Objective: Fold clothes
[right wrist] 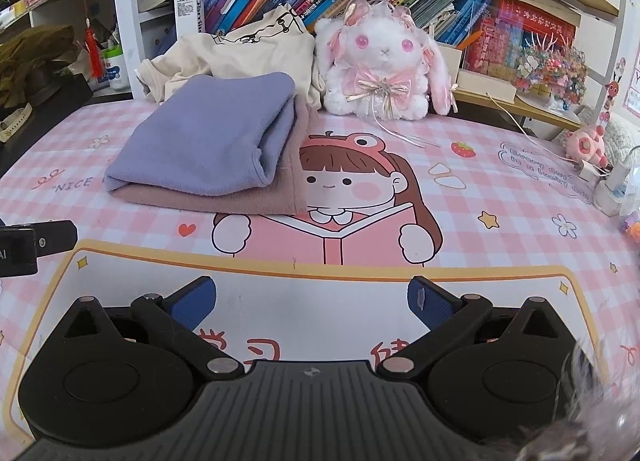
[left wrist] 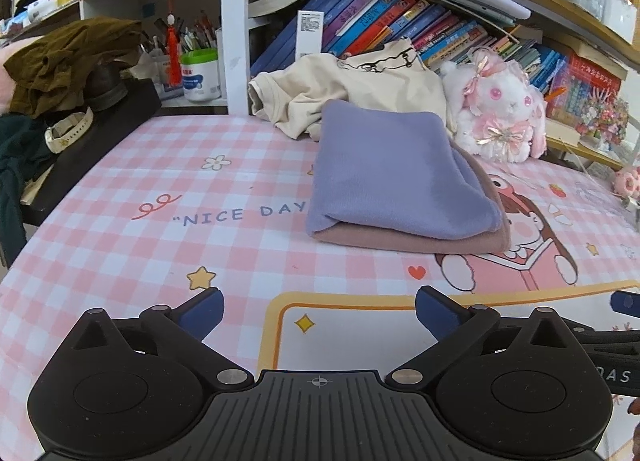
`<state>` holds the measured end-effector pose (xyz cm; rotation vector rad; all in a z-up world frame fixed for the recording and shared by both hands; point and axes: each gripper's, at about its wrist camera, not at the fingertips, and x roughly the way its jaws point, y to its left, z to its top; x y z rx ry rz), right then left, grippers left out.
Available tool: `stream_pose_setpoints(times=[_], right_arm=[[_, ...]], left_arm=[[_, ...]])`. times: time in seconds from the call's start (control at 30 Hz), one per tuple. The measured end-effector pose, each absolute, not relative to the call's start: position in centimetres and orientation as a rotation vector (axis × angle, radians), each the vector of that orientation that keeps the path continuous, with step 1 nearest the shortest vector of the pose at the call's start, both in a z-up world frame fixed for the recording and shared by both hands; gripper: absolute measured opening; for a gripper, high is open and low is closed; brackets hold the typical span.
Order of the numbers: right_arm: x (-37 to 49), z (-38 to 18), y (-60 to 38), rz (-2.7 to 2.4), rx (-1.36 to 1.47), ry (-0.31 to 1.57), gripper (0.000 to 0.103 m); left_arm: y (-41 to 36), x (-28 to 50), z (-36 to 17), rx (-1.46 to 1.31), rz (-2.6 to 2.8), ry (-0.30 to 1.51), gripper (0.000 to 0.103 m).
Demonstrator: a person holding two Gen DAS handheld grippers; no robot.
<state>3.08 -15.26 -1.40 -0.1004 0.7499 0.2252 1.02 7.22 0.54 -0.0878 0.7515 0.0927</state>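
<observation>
Pink desk mat [left wrist: 160, 189]: purple cloth [left wrist: 396, 169] folded atop mauve cloth [right wrist: 224, 199]

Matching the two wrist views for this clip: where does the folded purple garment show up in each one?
Left wrist: the folded purple garment lies right of centre, on top of a folded pink garment.
Right wrist: the folded purple garment lies left of centre, on the same pink one.
Shared landmark: the white plush rabbit sits just right of the stack in both.
</observation>
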Motion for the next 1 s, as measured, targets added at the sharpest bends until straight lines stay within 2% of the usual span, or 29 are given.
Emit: stream_pose_setpoints(times=[1.0], right_arm=[[3.33, -1.54, -15.19, 0.225, -0.101, 0.758, 0.103]], left_arm=[[7.36, 1.21, 0.42, -0.090, 0.086, 0.754, 0.103]])
